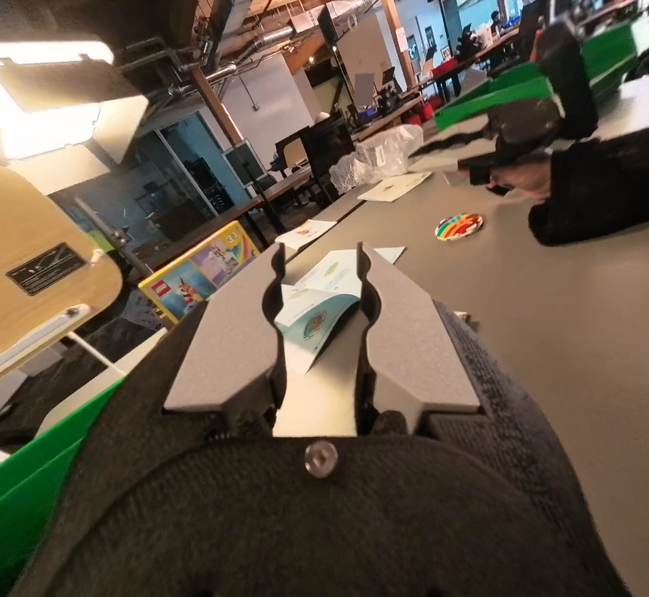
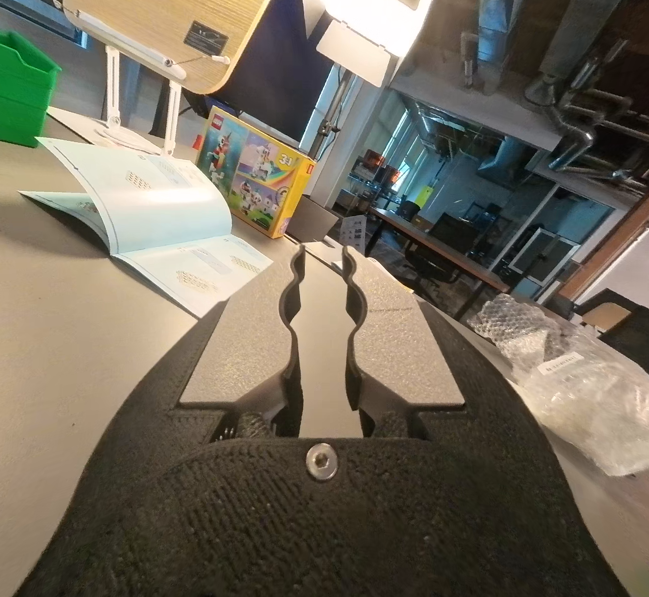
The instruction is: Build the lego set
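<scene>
My left gripper (image 1: 321, 250) is open and empty, low over the grey table (image 1: 491, 334). An open pale-blue instruction booklet (image 1: 316, 320) lies right under and ahead of its fingers. A round, many-coloured lego piece (image 1: 459, 226) lies farther off to the right. My right gripper (image 2: 323, 251) is open with a narrow gap and holds nothing. The booklet (image 2: 158, 211) lies to its left. A yellow lego box (image 2: 253, 169) stands behind the booklet and also shows in the left wrist view (image 1: 200, 278). A hand (image 1: 519, 179) holds the right gripper there, blurred.
A wooden book stand (image 2: 168, 18) on white legs stands behind the booklet. Green bins sit at the left (image 2: 21, 95) and at the far right (image 1: 491, 95). Bubble wrap (image 2: 562, 380) lies by the table's edge. Loose sheets (image 1: 393, 185) lie on the table. There is about 30 cm between the tips of the two grippers.
</scene>
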### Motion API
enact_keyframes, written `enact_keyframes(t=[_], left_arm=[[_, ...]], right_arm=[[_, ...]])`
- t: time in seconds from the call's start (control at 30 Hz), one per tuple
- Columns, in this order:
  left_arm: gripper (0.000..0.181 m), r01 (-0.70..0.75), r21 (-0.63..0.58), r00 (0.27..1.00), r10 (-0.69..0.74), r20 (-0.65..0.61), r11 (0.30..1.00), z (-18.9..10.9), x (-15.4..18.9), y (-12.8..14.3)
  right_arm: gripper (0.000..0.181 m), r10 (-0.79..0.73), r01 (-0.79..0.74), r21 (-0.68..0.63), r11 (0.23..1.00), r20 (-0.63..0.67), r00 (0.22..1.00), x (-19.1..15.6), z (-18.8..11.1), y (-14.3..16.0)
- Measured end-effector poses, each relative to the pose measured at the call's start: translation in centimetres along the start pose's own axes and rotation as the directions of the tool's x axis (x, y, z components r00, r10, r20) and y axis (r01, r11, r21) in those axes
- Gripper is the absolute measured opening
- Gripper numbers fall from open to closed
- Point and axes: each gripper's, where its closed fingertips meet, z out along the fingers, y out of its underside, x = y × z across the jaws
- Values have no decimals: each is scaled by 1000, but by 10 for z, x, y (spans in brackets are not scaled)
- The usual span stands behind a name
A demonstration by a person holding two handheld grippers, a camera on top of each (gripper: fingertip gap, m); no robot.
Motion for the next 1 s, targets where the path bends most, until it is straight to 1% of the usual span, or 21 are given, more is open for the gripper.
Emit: enact_keyframes(t=[0.07,0.17,0.23,0.33,0.4,0.47,0.57,0.67,0.73,0.87,0.93,1.0], left_arm=[[40,44,12,999,-44,2,999,-17,-9,-13],[41,66,-42,997,-67,-31,997,-40,-19,-19],[41,60,-90,998,-59,15,994,-58,-41,-20],[39,83,-142,988,-63,142,986,-87,-87,-17],[38,79,-192,975,-36,221,978,-104,-115,-2],[39,114,-268,954,-30,299,957,-120,-142,22],[39,208,-326,916,-66,396,922,-145,-176,51],[39,312,-389,886,-118,448,866,-165,-202,82],[39,380,-448,881,-168,443,810,-172,-210,102],[45,494,-571,860,-275,429,656,-178,-214,141],[44,509,-634,860,-322,395,582,-178,-208,155],[35,494,-682,869,-345,356,540,-177,-203,163]], right_arm=[[19,-14,14,-15,1000,-8,1000,0,1,2],[18,-14,15,-56,998,1,1000,-2,3,7],[17,-9,9,-80,997,2,1000,-2,4,11],[17,-12,9,-95,995,-27,1000,3,4,13],[17,-10,5,-100,995,-52,999,7,3,14],[17,1,-9,-111,994,-71,997,11,3,17],[17,23,-36,-129,991,-101,995,18,3,22],[17,39,-59,-143,988,-138,990,25,2,25],[17,46,-70,-149,986,-161,986,30,1,27],[17,44,-76,-166,983,-191,981,35,0,31],[17,36,-71,-178,981,-196,980,35,1,32],[17,25,-62,-186,980,-197,980,35,1,33]])
